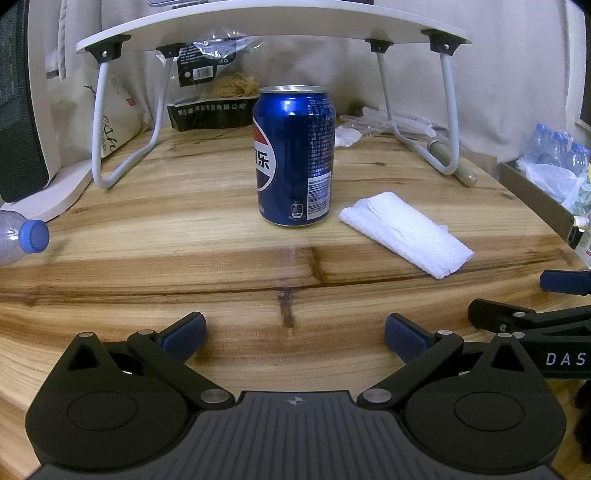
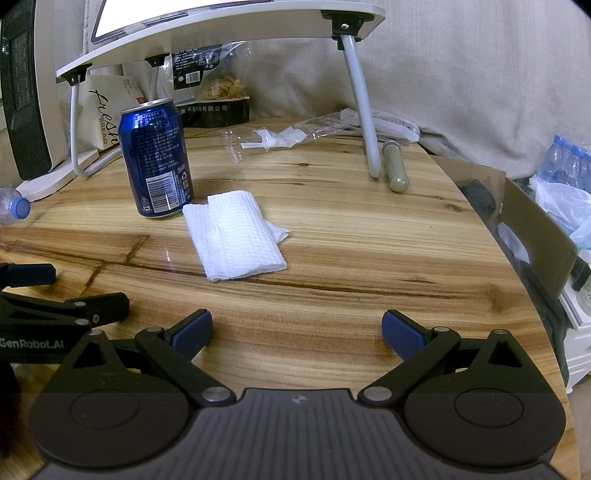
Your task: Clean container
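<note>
A blue soda can (image 1: 294,155) stands upright on the wooden table (image 1: 184,266), straight ahead of my left gripper (image 1: 294,338), whose jaws stand wide open with nothing between them. A folded white paper towel (image 1: 406,232) lies flat to the right of the can. In the right wrist view the can (image 2: 157,158) is at the far left and the towel (image 2: 236,236) lies ahead and left of my right gripper (image 2: 297,334), open and empty above bare wood. Each gripper's fingers show at the edge of the other's view.
A white lap desk (image 1: 273,26) on bent metal legs spans the back of the table, with snack bags (image 1: 210,92) under it. A plastic bottle (image 1: 22,236) lies at the left edge. A cardboard box (image 2: 535,229) with bags and bottled water sits off the right edge.
</note>
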`<state>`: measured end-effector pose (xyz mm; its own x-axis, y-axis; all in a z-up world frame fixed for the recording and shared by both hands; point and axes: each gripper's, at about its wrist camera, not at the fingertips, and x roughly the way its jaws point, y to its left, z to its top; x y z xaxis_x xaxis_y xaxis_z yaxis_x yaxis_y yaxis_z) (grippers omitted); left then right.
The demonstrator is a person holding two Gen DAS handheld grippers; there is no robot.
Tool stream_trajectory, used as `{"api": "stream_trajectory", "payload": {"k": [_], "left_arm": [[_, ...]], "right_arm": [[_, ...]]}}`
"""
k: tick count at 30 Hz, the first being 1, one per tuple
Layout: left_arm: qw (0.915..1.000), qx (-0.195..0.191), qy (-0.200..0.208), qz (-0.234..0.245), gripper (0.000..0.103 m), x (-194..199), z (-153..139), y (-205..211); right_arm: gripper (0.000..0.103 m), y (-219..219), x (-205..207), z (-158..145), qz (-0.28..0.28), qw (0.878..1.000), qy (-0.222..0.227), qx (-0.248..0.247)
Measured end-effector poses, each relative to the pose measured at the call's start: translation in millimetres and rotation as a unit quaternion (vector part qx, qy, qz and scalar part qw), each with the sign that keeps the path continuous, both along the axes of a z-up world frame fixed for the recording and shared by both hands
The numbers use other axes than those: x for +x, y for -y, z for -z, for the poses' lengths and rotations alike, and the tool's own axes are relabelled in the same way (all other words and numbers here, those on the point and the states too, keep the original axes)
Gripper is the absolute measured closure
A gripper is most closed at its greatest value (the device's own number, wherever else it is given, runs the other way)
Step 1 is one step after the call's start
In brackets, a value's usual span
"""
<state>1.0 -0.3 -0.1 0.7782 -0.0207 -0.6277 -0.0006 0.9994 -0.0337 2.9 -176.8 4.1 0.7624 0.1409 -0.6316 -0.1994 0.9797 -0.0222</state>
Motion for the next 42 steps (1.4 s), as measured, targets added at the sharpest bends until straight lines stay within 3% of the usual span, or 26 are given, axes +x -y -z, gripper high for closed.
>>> {"api": "stream_trajectory", "payload": {"k": [42], "left_arm": [[0.9999, 0.01, -0.003, -0.002, 0.0, 4.8, 0.2, 3.5]], "right_arm": [[0.0, -1.4, 2.1, 0.4, 0.002, 1.0, -0.001, -0.003]]}}
